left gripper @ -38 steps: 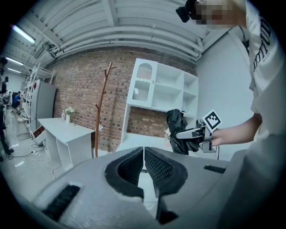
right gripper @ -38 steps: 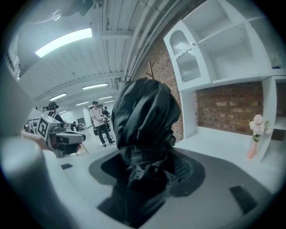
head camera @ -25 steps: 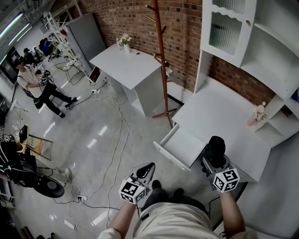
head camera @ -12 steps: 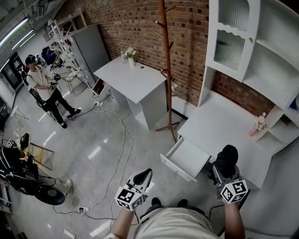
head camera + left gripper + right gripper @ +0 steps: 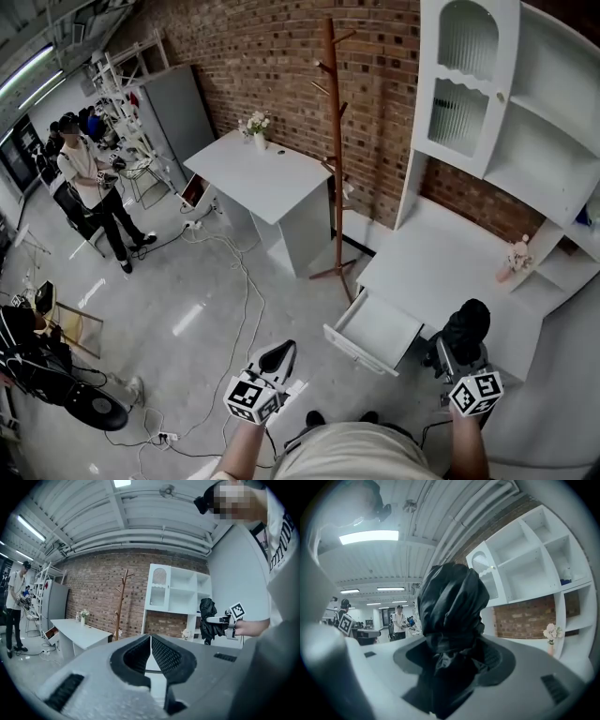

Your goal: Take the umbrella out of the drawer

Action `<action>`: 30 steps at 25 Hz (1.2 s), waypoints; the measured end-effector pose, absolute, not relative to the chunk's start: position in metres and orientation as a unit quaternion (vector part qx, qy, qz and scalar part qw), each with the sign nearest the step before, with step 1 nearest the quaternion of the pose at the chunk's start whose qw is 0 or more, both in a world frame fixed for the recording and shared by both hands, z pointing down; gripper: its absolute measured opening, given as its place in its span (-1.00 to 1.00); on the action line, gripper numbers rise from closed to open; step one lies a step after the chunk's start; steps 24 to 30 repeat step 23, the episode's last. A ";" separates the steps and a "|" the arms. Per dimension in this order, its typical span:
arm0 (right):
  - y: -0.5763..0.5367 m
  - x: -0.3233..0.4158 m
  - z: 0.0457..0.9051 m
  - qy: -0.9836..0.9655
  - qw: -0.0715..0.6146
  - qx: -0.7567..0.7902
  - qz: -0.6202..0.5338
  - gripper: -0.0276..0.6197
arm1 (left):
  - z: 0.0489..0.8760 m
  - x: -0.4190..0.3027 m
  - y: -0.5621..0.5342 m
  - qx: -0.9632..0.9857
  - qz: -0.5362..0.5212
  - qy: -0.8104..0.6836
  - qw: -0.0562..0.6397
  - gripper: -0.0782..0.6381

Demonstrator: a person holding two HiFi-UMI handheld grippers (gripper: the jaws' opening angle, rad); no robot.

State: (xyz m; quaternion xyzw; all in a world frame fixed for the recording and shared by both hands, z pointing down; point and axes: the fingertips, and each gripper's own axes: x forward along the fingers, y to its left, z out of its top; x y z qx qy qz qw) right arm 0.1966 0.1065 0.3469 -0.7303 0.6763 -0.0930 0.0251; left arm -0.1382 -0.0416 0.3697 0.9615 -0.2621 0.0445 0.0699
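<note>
Two grippers are in the person's hands, each one carrying a cube with square black-and-white markers. The right gripper (image 5: 461, 347) is clamped on the umbrella (image 5: 468, 325). In the right gripper view the jaws stand wide, and the black bundle fills the space between them. The umbrella is folded, and its thin cloth is glossy, crumpled and twisted into a rounded head above the jaws. It stands upright out of the gripper, over the front edge of the white desk (image 5: 441, 253) and just right of the drawer (image 5: 349, 349). The drawer is a shallow white box with a smooth flat bottom, pulled out from the desk's front edge. The left gripper (image 5: 277, 357) is apart from the desk, over the shiny floor. Its jaws are pressed together at the tips and grasp nothing. Its black pads (image 5: 164, 656) have a fine grid texture, and its body is matt grey. Dark letters on the person's white shirt (image 5: 276, 531) are cut by the frame edge and cannot be read whole.
</note>
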 end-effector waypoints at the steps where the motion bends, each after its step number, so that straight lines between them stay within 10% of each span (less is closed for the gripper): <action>1: 0.107 0.196 0.347 0.676 0.025 -0.731 -0.092 -0.06 | 0.368 -0.139 -0.044 0.962 0.043 -0.262 0.069 -0.71; 30: 0.101 0.191 0.335 0.680 0.023 -0.729 -0.082 -0.06 | 0.365 -0.135 -0.052 0.963 0.031 -0.259 0.074 -0.71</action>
